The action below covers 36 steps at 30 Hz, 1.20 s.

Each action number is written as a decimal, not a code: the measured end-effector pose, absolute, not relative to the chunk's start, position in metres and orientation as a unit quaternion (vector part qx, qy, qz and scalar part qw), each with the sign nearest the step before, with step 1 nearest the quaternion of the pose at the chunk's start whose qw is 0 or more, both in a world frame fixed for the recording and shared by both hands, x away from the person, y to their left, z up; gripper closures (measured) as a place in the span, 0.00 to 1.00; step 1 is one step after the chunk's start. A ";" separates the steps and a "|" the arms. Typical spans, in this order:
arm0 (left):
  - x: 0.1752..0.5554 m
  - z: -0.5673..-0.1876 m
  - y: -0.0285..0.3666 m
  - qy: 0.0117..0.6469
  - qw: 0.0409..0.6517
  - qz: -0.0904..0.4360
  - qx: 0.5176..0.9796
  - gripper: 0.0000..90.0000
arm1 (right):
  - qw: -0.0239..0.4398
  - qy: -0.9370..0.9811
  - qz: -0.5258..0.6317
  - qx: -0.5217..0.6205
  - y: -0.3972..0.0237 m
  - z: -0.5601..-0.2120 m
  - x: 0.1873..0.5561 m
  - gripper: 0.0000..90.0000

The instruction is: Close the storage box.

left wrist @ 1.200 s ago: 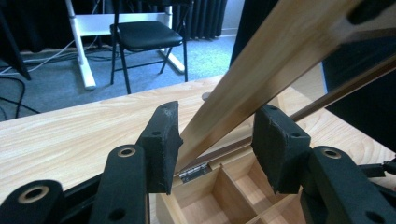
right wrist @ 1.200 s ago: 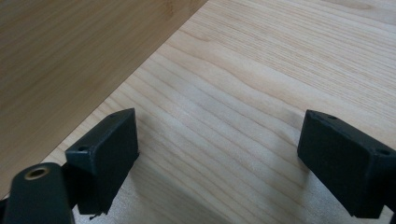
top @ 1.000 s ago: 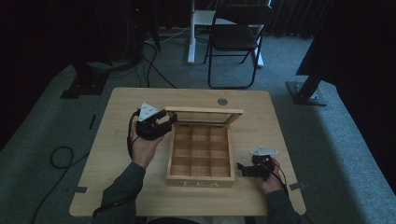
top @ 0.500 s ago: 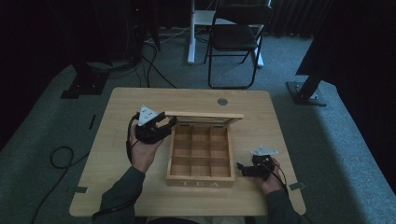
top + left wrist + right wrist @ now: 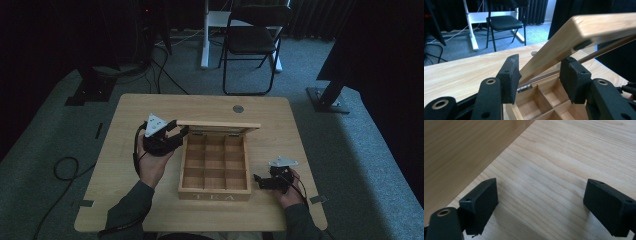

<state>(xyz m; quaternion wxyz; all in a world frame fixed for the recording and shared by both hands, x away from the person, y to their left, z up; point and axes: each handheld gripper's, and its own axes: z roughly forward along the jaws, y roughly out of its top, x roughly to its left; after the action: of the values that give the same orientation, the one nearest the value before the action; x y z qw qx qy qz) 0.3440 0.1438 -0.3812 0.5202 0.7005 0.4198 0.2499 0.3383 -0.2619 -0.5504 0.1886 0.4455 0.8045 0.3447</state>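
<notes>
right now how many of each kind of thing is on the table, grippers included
wooden tea box, lid raised: 1
grippers, left gripper and right gripper: 2
round grey disc in the tabletop: 1
total: 4

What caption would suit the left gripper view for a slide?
Left gripper holding the raised lid of a wooden tea box with bare compartments.

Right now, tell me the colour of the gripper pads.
Black: the left gripper pads, best in the left gripper view.
</notes>
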 end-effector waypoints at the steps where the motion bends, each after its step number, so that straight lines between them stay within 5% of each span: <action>1: 0.343 -0.380 0.144 0.419 0.521 0.250 0.700 0.56 | 0.189 0.804 0.345 0.445 -0.262 -0.550 0.338 0.13; 36: 0.320 -0.379 0.144 0.428 0.519 0.244 0.699 0.58 | 0.188 0.804 0.345 0.446 -0.262 -0.550 0.338 0.13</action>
<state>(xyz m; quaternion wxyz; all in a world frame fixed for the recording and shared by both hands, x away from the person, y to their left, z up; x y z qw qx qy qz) 0.3197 0.1436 -0.3790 0.5191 0.6988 0.4275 0.2438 0.3383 -0.2619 -0.5504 0.1880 0.4456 0.8043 0.3452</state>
